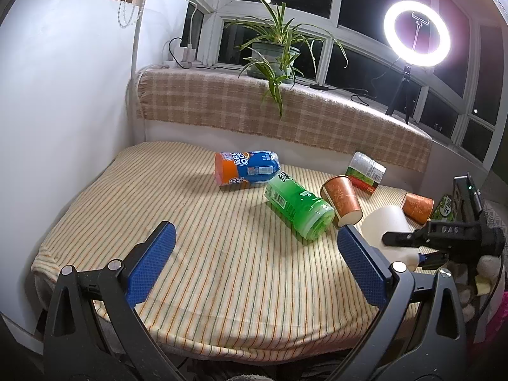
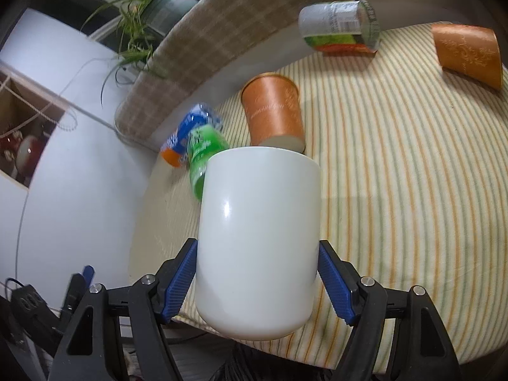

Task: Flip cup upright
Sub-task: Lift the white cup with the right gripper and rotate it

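Fingers of the right gripper [image 2: 257, 281] press both sides of a white cup [image 2: 258, 231], holding it above the near edge of the striped table [image 2: 397, 190] — whether its mouth faces up or down is unclear. The left gripper [image 1: 254, 263] hangs wide open over the cloth with nothing between its blue pads [image 1: 152, 263]. Beyond lie a green bottle [image 1: 298, 208], a blue-orange bottle [image 1: 246, 169] and two orange paper cups [image 1: 341, 200] — all on their sides.
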Demonstrator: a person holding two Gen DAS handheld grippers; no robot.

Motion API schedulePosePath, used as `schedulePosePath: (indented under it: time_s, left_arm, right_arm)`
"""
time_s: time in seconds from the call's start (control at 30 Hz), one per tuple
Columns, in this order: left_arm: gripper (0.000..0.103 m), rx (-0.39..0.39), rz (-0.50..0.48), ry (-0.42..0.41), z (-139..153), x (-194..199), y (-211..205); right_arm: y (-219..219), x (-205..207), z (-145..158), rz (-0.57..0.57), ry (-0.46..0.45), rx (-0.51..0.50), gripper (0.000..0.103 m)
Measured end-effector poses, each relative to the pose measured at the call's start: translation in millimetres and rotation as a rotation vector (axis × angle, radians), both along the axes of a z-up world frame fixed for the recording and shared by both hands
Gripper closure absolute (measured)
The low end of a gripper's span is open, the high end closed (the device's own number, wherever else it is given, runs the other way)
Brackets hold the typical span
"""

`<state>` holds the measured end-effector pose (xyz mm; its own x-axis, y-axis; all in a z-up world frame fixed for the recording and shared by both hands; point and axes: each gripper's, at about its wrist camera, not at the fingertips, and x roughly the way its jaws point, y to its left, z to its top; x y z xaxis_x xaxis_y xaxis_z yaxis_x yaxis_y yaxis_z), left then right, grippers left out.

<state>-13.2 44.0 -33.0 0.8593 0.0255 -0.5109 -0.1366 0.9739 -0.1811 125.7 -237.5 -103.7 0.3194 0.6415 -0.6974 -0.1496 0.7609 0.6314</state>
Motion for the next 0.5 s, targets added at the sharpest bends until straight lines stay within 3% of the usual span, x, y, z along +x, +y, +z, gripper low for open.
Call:
schedulePosePath:
  time_s: [0.27, 0.5]
  left_arm:
    - [0.000, -0.029, -0.009, 0.014, -3.0, -4.8, 3.6]
    - [0.000, -0.062, -0.047, 0.038, -5.7, 0.1, -3.4]
  right_arm:
    - [20.3, -1.0, -20.6, 0.005, 0.023, -0.057, 0.027]
    - [22.7, -8.4, -16.2, 0.002, -0.033, -0.074, 0.025]
